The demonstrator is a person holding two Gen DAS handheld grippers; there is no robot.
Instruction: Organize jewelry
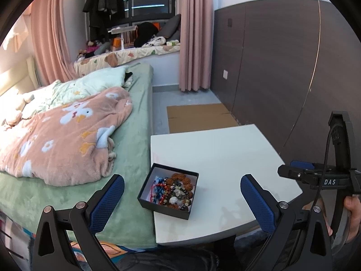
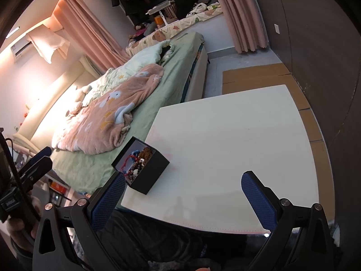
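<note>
Jewelry [image 1: 174, 189]: tangled beads piled in the black box [image 1: 168, 207] at the desk [image 1: 225, 153] corner near the bed [image 1: 130, 149] | left hand-held gripper [image 1: 182, 199]: spread wide, holding nothing | right hand-held gripper [image 2: 183, 201]: spread wide, holding nothing | tip: come down slowly, pinch one top strand, lift straight up so the others stay.
</note>
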